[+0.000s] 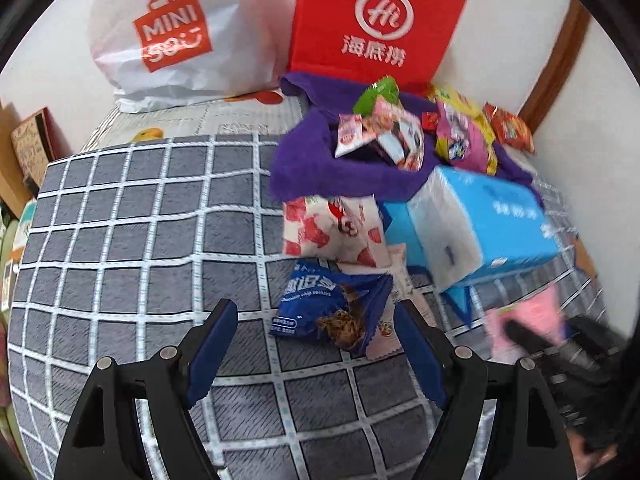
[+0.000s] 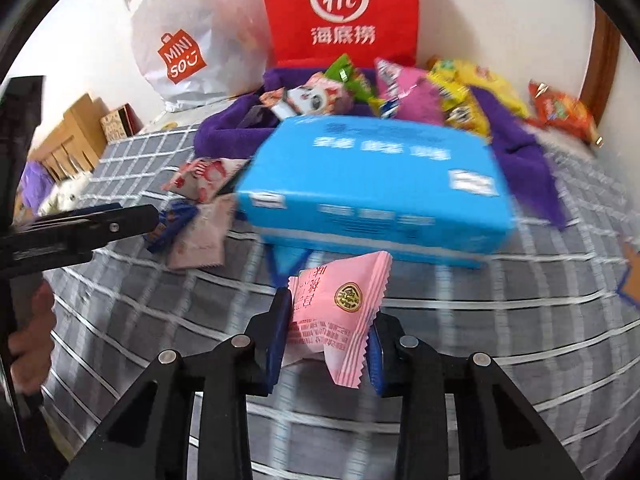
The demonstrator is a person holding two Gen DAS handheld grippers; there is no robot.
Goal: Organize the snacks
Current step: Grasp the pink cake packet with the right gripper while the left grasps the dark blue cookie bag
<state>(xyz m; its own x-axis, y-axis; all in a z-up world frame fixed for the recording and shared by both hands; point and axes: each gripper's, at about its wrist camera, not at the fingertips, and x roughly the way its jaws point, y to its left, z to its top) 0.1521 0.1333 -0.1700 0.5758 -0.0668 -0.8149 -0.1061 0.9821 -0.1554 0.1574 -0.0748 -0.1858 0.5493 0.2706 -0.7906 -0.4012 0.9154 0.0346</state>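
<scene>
My right gripper (image 2: 326, 332) is shut on a pink snack packet (image 2: 340, 312), which stands up between its blue pads. In the left wrist view the same pink packet (image 1: 528, 312) is a blur at the right, with the right gripper's dark body below it. My left gripper (image 1: 316, 320) hangs open over a blue cookie packet (image 1: 332, 304) lying on the checked grey cloth (image 1: 140, 240); its pads are apart from the packet. A purple towel basket (image 1: 304, 168) at the back holds several snack packets (image 1: 380, 136).
A blue tissue box (image 2: 376, 184) sits in the middle. A red-and-white packet (image 1: 332, 228) and a pale pink packet (image 2: 200, 236) lie beside it. Yellow, pink and orange bags (image 2: 464, 92) lie back right. A white bag (image 1: 168, 32) and a red bag (image 1: 376, 20) stand against the wall.
</scene>
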